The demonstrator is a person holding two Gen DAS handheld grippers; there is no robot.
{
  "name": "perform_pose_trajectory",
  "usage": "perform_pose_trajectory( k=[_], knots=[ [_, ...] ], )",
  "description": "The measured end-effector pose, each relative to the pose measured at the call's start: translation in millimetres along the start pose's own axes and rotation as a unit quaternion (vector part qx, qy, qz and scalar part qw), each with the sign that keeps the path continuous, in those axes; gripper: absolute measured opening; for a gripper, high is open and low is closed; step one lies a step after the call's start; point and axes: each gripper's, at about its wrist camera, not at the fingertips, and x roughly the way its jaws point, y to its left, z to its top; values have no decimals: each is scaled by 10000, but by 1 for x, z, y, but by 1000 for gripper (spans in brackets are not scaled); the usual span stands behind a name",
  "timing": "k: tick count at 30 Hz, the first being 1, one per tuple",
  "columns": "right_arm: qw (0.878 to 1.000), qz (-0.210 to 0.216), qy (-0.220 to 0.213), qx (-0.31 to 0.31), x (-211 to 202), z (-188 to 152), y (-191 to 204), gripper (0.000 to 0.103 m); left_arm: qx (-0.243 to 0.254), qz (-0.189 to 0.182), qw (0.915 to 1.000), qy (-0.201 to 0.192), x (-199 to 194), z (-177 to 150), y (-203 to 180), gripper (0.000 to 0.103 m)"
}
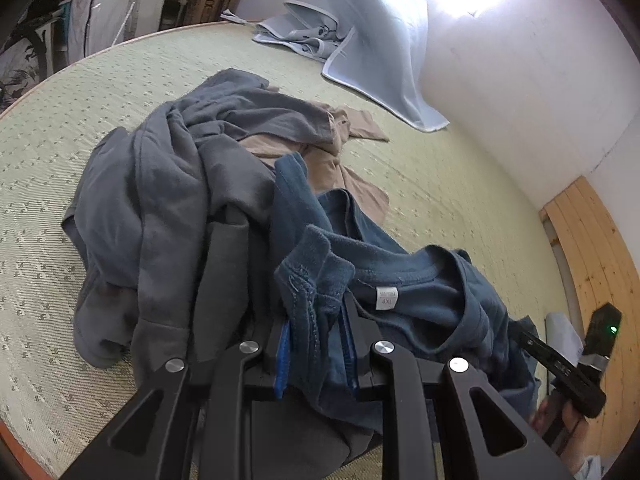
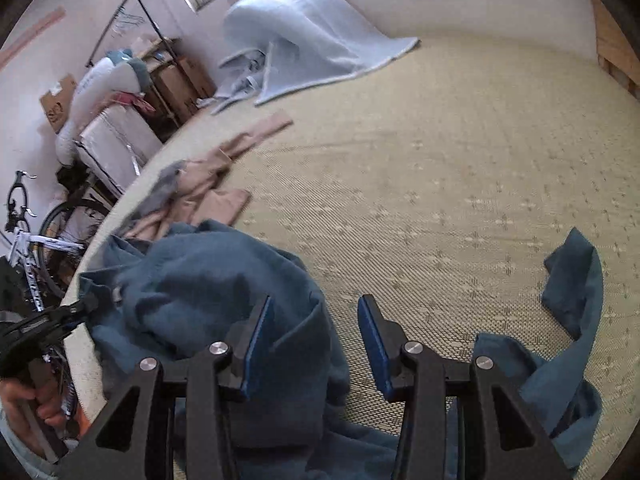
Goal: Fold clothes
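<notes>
Left wrist view: the left gripper (image 1: pixel 316 312) pinches a fold of the blue T-shirt (image 1: pixel 420 292) on the woven mat (image 1: pixel 440 188); its neck tag (image 1: pixel 387 298) reads "4XL". The right gripper (image 2: pixel 316 340) is spread apart over the shirt.

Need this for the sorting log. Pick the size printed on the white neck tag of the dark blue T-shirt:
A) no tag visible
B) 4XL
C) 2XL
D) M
B: the white tag sewn inside the collar of the dark blue T-shirt reads 4XL in the left wrist view.
</notes>
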Motion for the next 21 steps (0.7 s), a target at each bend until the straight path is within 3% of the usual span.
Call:
perform_pose_trajectory(
  k=[8, 9, 10, 12, 21],
  knots=[
    [9998, 19, 148, 114, 19, -2, -4, 43, 72, -96, 9999, 79, 1, -2, -2, 21],
    [9998, 2, 178, 94, 20, -3, -2, 37, 71, -102, 9999, 81, 1, -1, -1, 21],
    [9998, 14, 189, 64, 20, -3, -1, 22, 71, -108, 9999, 83, 2, -1, -1, 21],
    [9998, -73, 167, -53, 18, -3, 3, 4, 62, -112, 9999, 84, 2, -1, -1, 21],
    [9983, -195, -514, -179, -25, 3, 5, 3, 140, -102, 9999, 1, -1, -1, -6, 17]
  ],
)
